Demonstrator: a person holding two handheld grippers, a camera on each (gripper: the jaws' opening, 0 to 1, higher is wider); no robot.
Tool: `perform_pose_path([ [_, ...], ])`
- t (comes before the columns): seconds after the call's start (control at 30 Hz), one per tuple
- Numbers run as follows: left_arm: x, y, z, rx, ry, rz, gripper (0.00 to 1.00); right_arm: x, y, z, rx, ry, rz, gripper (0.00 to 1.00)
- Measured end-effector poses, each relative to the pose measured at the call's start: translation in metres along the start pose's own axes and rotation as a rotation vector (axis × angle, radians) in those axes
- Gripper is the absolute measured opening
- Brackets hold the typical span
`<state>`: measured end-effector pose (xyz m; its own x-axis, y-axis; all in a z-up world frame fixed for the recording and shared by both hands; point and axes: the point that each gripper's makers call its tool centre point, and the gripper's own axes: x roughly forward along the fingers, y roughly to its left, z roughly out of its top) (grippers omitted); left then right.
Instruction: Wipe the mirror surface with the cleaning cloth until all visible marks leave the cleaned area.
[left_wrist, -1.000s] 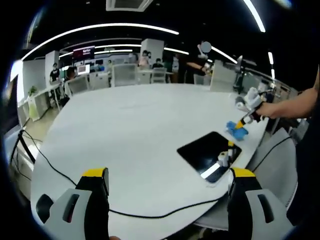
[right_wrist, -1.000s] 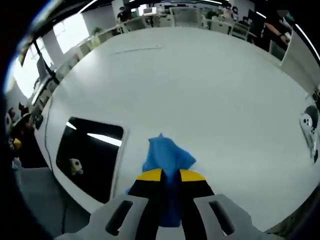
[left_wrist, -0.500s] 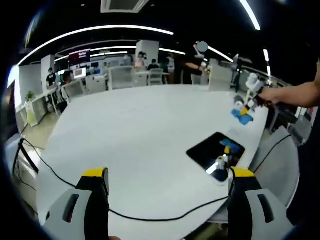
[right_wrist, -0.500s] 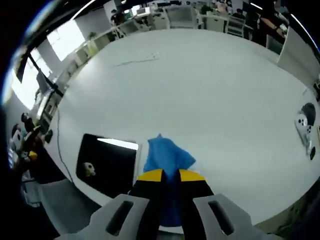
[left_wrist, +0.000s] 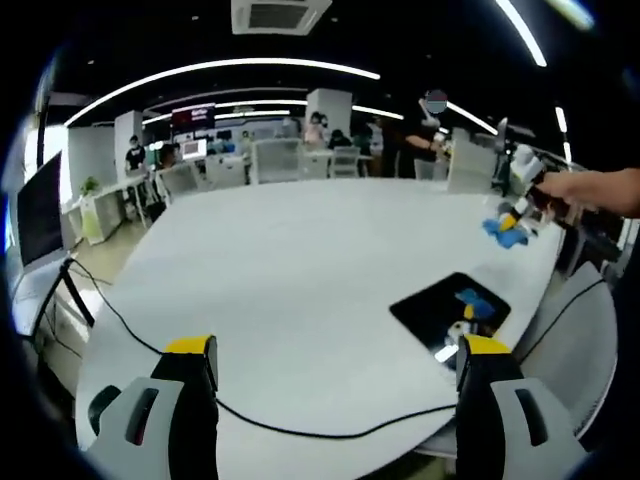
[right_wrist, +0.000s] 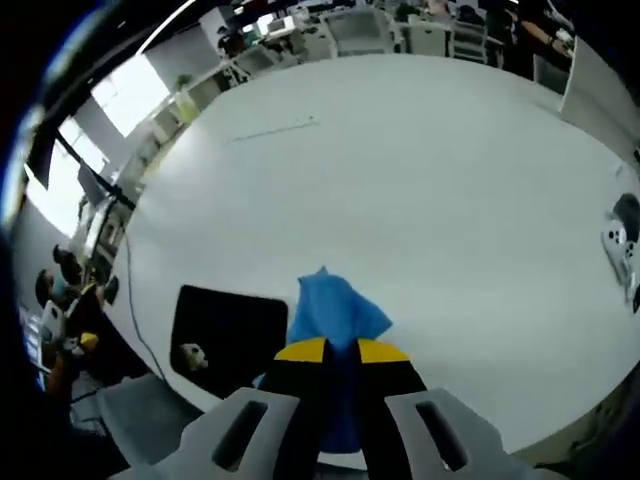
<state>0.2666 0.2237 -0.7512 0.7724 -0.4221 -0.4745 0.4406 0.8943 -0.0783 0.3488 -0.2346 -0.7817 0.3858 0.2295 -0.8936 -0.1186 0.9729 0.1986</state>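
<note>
A dark rectangular mirror lies flat near the right edge of the white table; it reflects the blue cloth. The right gripper view has the same mirror below and left of the cloth. The blue cleaning cloth hangs in the air, with my right gripper shut on it. From the left gripper view, that cloth is held high above the table's right side by a person's hand. My left gripper stands open over the table's near edge, with nothing between its jaws.
A black cable runs across the near edge of the table. A white controller lies at the right side of the table. Chairs, desks and people stand beyond the far edge.
My right gripper has lifted the blue cloth off the table and higher above the mirror. The left gripper view has pulled back a little and tilted, so the mirror looks smaller.
</note>
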Motion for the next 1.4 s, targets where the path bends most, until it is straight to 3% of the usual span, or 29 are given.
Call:
perform_pose_path([
  [0.03, -0.003, -0.002, -0.006, -0.017, 0.043, -0.017, 1.0, 0.0, 0.002, -0.004, 0.007, 0.013, -0.001, 0.05],
  [0.1, -0.003, 0.0, 0.007, -0.026, -0.034, -0.013, 1.0, 0.002, 0.007, -0.004, 0.027, -0.001, 0.007, 0.04],
  [0.17, 0.003, -0.01, -0.003, -0.016, 0.013, -0.062, 1.0, 0.009, 0.009, -0.007, 0.024, -0.005, -0.01, 0.04],
  [0.2, 0.005, -0.005, -0.006, 0.036, 0.022, -0.029, 1.0, 0.013, 0.01, -0.008, 0.012, -0.008, -0.022, 0.04],
  [0.27, 0.007, -0.007, 0.001, -0.02, -0.017, -0.027, 1.0, 0.016, 0.011, -0.011, 0.029, -0.002, -0.018, 0.04],
  [0.33, 0.007, -0.008, 0.003, -0.006, -0.024, -0.027, 1.0, 0.017, 0.015, -0.012, 0.032, 0.003, -0.009, 0.04],
  [0.7, 0.008, 0.002, -0.005, 0.013, 0.006, 0.0, 1.0, 0.038, 0.028, -0.005, 0.055, 0.009, 0.005, 0.03],
  [0.83, 0.008, 0.003, -0.002, 0.013, -0.009, 0.002, 1.0, 0.051, 0.042, -0.01, -0.003, 0.037, 0.007, 0.03],
  [1.13, 0.006, 0.007, -0.002, 0.015, 0.003, 0.0, 1.0, 0.072, 0.065, -0.009, -0.032, 0.071, 0.014, 0.03],
  [1.4, 0.004, 0.01, 0.0, 0.017, 0.001, -0.002, 1.0, 0.098, 0.074, -0.022, -0.069, 0.114, -0.001, 0.04],
])
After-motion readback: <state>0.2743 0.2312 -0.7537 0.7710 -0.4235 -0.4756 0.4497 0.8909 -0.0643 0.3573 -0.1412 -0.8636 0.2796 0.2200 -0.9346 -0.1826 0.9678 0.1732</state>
